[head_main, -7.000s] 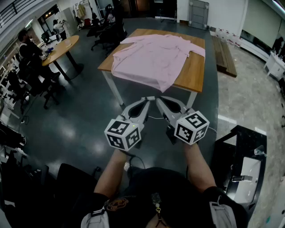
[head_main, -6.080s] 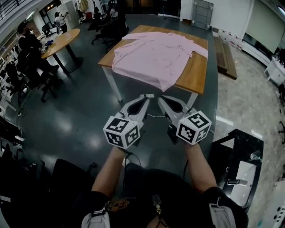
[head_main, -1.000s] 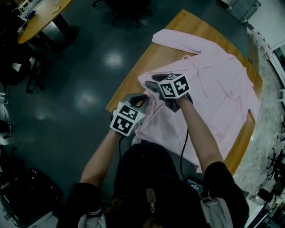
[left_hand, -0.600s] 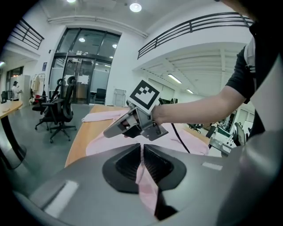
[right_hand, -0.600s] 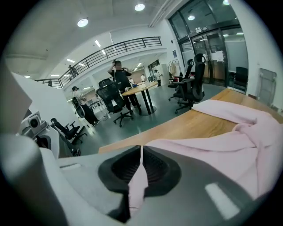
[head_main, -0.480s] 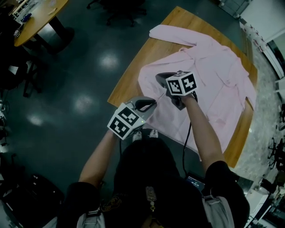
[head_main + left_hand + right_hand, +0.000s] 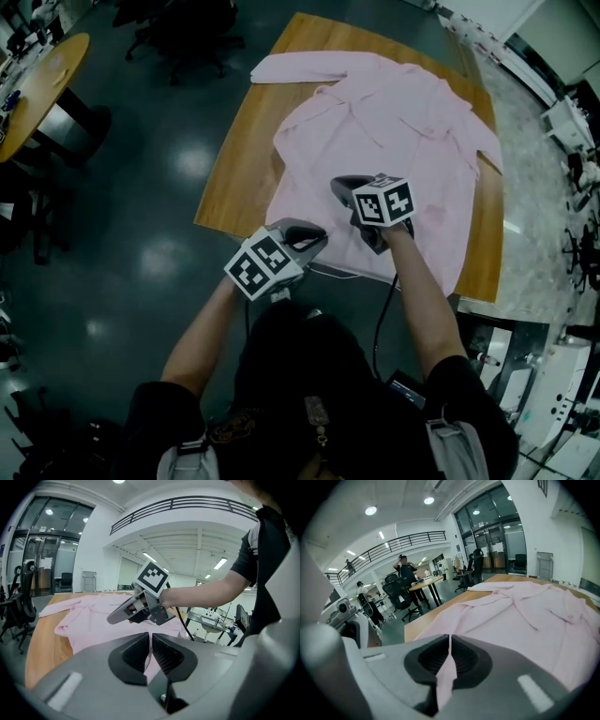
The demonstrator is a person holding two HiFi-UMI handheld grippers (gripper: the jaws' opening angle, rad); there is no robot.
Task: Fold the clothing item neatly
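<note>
Your left gripper (image 7: 150,641) pinched the pink shirt (image 7: 394,103) by its near hem; your right gripper (image 7: 449,644) had just closed on it too. No fold looked made yet.

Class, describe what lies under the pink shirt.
Under the pink shirt is a wooden table, bare at its left and right edges. The tabletop beneath the cloth is covered; anything there cannot be seen.
</note>
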